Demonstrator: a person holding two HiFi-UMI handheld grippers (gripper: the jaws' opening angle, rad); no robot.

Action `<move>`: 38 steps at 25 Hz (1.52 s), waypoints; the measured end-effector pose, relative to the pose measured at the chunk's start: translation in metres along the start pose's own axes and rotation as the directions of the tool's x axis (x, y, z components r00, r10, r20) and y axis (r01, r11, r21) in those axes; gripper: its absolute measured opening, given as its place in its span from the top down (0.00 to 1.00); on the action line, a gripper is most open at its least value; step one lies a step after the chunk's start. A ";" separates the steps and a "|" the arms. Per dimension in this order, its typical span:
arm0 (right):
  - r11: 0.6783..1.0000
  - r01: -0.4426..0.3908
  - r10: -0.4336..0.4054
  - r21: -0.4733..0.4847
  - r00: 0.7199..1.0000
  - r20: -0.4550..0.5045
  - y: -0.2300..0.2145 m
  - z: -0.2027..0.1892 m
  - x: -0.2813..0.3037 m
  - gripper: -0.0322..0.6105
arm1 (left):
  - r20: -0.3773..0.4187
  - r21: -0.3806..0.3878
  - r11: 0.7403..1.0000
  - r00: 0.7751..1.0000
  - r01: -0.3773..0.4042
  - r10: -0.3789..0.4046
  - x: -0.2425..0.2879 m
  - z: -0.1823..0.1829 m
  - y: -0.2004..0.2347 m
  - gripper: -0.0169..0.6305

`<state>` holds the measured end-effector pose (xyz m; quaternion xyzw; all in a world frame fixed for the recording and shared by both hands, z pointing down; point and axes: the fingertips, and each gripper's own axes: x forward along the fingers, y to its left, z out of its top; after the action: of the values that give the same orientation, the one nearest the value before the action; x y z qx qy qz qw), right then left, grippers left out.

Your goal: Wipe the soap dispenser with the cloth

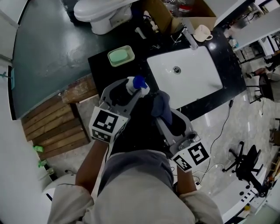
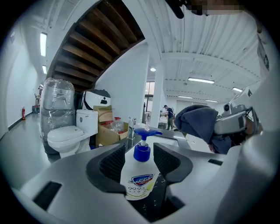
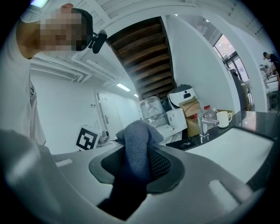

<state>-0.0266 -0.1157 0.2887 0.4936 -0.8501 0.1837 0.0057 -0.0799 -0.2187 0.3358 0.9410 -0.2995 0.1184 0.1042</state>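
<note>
The soap dispenser (image 1: 136, 85), a white bottle with a blue pump, stands upright at the near edge of the black counter (image 1: 99, 65). In the left gripper view the soap dispenser (image 2: 139, 178) stands between the pads of my left gripper (image 2: 140, 154), and a dark gap shows along its right side. In the head view my left gripper (image 1: 130, 89) brackets the bottle. My right gripper (image 1: 165, 114) is just right of it, shut on a grey-blue cloth (image 1: 160, 106). The cloth (image 3: 137, 146) bulges out above the right gripper (image 3: 138, 162) and hangs close to the bottle.
A white sink (image 1: 199, 76) with a faucet (image 1: 189, 38) lies beyond the bottle to the right. A green soap dish (image 1: 120, 56) and a mug (image 1: 202, 33) rest on the counter. A toilet (image 1: 99, 13), a cardboard box (image 1: 162, 16) and wooden boards (image 1: 54, 124) stand to the left.
</note>
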 end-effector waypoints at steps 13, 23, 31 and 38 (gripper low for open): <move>0.999 -0.020 0.021 0.050 1.000 -0.018 -0.026 -0.006 0.016 0.76 | -0.042 0.104 0.995 0.999 -0.001 0.005 0.021 0.005 -0.007 0.69; 0.995 -0.042 0.048 0.086 0.997 -0.058 -0.048 -0.023 0.037 0.76 | -0.036 0.103 0.994 0.999 -0.020 0.024 0.027 0.008 -0.005 0.75; 0.945 -0.189 0.194 0.269 0.981 0.007 -0.061 -0.021 0.053 0.76 | -0.046 0.078 0.994 0.996 0.082 -0.078 0.008 0.003 -0.017 0.75; 0.840 -0.387 0.421 0.380 0.907 -0.006 -0.031 -0.053 0.061 0.77 | -0.069 0.120 0.973 0.980 0.195 -0.188 -0.012 -0.008 -0.027 0.75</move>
<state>-0.0407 -0.1636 0.3596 0.2864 -0.8837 0.3594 -0.0885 -0.0745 -0.1885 0.3364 0.9664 -0.1962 0.1532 0.0641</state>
